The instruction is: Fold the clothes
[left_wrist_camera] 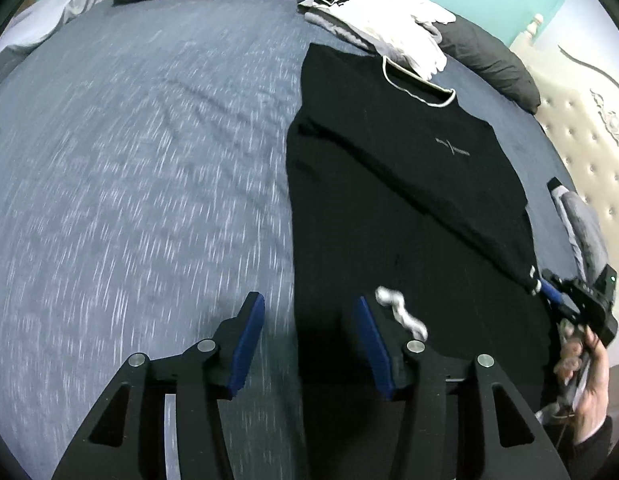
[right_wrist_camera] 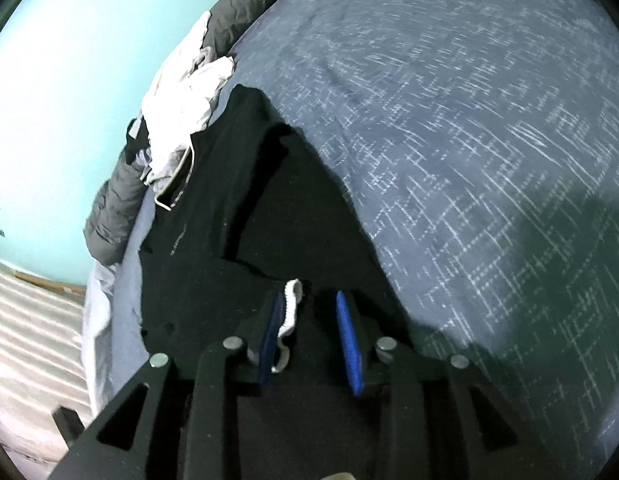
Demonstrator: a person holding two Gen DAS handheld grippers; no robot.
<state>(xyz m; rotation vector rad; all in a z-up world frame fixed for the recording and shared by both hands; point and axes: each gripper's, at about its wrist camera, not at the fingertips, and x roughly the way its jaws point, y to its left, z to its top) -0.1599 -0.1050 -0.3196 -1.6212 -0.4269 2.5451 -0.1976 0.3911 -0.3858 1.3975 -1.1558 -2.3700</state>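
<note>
The left gripper (left_wrist_camera: 309, 312) is wide open and holds nothing; its right finger is over the edge of the black shirt (left_wrist_camera: 409, 184), near a white trim piece (left_wrist_camera: 401, 314). The right gripper (right_wrist_camera: 311, 312) has its fingers partly apart with black cloth and a white cuff (right_wrist_camera: 290, 308) between them; I cannot tell if they press it. The shirt lies flat on the blue bed cover (left_wrist_camera: 149, 160), collar toward a pile of white clothes (left_wrist_camera: 393, 20).
</note>
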